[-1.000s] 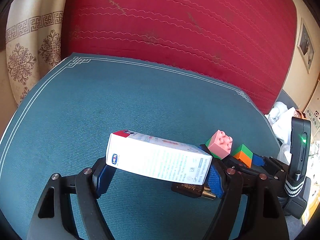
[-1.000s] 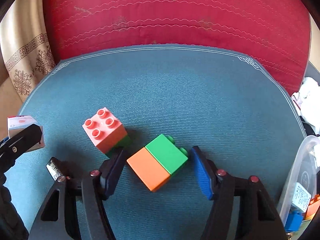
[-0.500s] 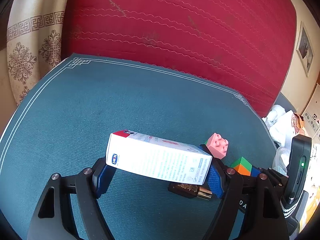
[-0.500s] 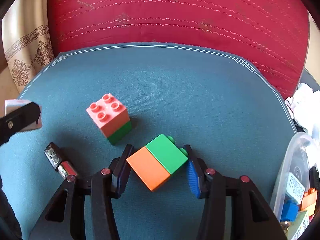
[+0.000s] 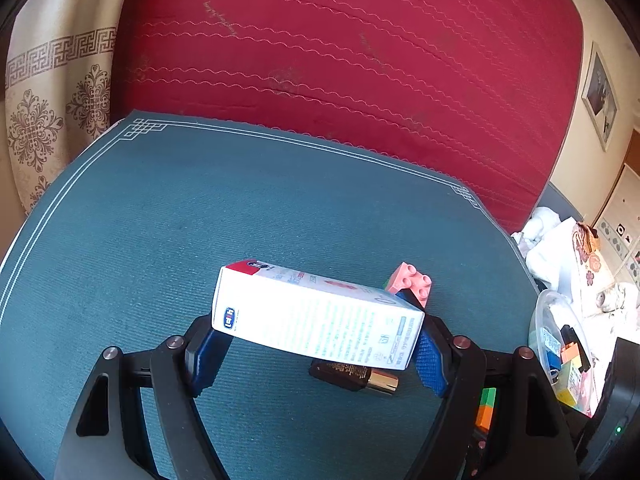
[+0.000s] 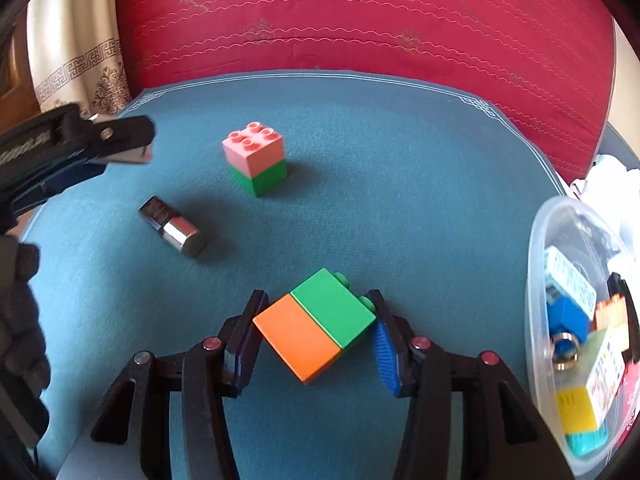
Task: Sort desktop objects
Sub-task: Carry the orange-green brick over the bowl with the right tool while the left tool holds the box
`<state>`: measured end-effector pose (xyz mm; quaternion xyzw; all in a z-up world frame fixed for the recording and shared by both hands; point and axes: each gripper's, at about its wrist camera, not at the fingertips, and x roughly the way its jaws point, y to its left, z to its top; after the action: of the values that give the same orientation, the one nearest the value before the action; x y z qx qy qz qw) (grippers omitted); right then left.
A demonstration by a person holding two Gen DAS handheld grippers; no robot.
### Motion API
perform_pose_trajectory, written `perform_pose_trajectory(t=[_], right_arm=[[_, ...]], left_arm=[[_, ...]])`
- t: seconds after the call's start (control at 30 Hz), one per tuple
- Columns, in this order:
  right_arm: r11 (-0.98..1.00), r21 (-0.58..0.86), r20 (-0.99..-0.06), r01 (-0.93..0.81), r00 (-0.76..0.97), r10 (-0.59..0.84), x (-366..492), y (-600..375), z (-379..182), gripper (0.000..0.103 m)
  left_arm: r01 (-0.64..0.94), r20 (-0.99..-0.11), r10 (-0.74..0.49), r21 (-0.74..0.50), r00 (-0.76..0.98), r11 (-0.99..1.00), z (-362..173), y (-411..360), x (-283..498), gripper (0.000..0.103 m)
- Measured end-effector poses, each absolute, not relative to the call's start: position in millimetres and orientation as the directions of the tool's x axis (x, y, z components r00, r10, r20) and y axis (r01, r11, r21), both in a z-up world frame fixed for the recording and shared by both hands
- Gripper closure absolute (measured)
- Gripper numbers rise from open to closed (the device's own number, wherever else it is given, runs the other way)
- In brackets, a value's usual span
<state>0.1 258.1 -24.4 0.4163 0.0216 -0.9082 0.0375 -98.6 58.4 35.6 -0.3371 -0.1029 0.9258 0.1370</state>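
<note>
- The white carton (image 5: 316, 320) is pinched endwise by the left gripper (image 5: 320, 344), above the teal mat (image 5: 200, 216).
- The orange-and-green block (image 6: 316, 324) is clamped corner-on by the right gripper (image 6: 316, 336); it could be twisted loose before the plastic tub (image 6: 576, 320) is reached.

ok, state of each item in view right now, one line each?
white carton: clamped in left gripper, off the mat
orange-green block: clamped in right gripper
pink-green block: upright on mat, free
dark bottle: lying on its side, free
clear tub: open, partly filled
</note>
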Motion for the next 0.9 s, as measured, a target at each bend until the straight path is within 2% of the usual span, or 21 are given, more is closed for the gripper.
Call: perform_pose_trajectory(t=[0.4,0.9], right_arm=[[-0.995,0.052,-0.713,0.081,-0.695,-0.094,42,270,1,0.049],[-0.992,0.117,-0.644,-0.042,-0.764,-0.044,80,326,28,0.049]], left_arm=[[-0.211,-0.588,0.335,-0.272,-0.736,-0.939,39,61,-94,0.022],[-0.326,-0.574,0.393,-0.221,-0.718,-0.919,53,104,-71,0.022]])
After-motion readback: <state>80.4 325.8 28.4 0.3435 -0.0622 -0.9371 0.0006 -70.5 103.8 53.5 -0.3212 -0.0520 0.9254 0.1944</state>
